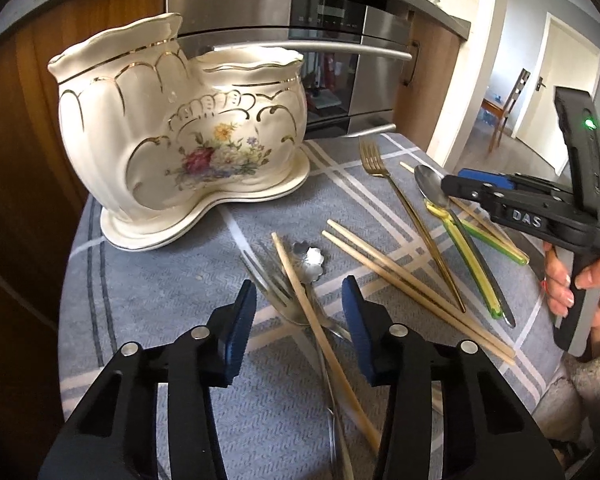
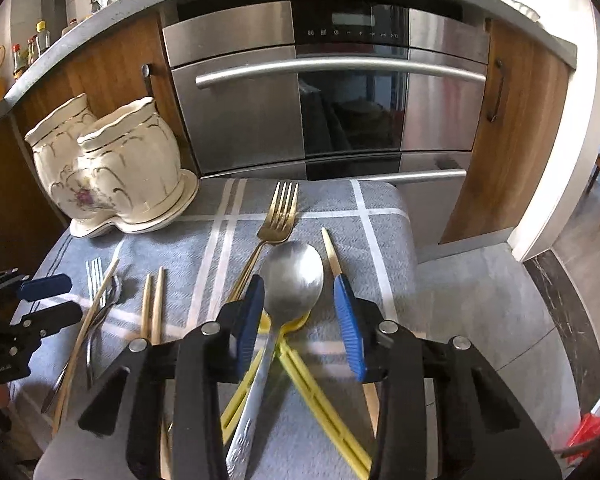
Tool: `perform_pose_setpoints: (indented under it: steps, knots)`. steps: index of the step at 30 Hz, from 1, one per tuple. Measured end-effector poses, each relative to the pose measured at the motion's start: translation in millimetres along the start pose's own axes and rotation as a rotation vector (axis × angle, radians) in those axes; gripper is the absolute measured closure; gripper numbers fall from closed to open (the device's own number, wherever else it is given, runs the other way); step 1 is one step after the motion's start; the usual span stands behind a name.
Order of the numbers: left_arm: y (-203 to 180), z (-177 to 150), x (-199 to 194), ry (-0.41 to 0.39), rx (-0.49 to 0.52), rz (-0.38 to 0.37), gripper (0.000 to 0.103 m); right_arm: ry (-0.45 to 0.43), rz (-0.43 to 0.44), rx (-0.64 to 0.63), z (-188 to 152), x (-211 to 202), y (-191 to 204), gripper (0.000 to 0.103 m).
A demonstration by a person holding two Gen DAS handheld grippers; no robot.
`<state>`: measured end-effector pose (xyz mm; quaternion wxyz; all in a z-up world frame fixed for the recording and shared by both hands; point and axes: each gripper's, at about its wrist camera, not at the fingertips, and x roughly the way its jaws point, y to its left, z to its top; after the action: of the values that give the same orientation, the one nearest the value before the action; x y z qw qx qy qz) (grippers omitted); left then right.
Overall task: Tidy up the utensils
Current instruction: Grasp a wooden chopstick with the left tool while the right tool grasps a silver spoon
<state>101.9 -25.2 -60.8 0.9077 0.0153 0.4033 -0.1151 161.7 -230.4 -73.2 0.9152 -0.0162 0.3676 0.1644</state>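
1. We see the utensils scattered on a grey checked cloth; from the left wrist the nearest pile is a silver fork, a flower-shaped spoon and a single chopstick crossing over them.
2. Our left gripper hovers over that pile with its jaws apart, the chopstick and fork between the blue pads, neither pad pressing on them.
3. From the right wrist we see a large silver spoon lying over yellow-green plastic utensils, with a gold fork just to its left.
4. Our right gripper straddles the spoon's bowl, jaws apart; the pads sit close on either side without visibly clamping it.
5. Only the left view shows the hand holding the right gripper and a paired set of chopsticks lying lengthwise between the piles.
6. Only the right view shows a lone chopstick right of the spoon.
7. The cream floral ceramic holder, two-compartment, stands at the cloth's far left corner in front of a steel oven.
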Motion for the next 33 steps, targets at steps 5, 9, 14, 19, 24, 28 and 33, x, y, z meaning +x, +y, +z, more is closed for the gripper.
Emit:
perform_pose_setpoints:
  steps: [5, 9, 14, 19, 24, 28, 33]
  knots:
    - [-0.8, 0.0, 6.4, 0.025, -0.005, -0.012, 0.062, 0.072, 0.052, 0.057, 4.0, 22.0, -12.8, 0.066]
    - [-0.8, 1.8, 13.0, 0.038, -0.008, -0.006, 0.065, 0.096, 0.118, 0.126, 5.0, 31.1, -21.5, 0.068]
    - [-0.6, 2.5, 18.9, 0.055, -0.011, 0.007, 0.070, 0.067, 0.136, 0.163, 5.5, 27.3, -25.8, 0.097]
    - [-5.3, 3.9, 22.0, 0.059, 0.007, 0.036, 0.077, 0.035, 0.142, 0.150, 6.3, 16.2, -21.1, 0.101]
    - [-9.3, 5.7, 24.9, 0.068, 0.027, 0.074, 0.089, 0.002, 0.148, 0.124, 3.8, -1.4, -13.3, 0.101]
    - [-5.7, 5.9, 26.0, 0.064, 0.017, 0.077, 0.096, -0.028, 0.169, 0.131, 1.6, -18.0, -10.7, 0.101]
    - [1.2, 2.1, 18.3, 0.033, -0.014, 0.043, 0.098, -0.064, 0.192, 0.146, -0.5, -37.8, -9.4, 0.101]
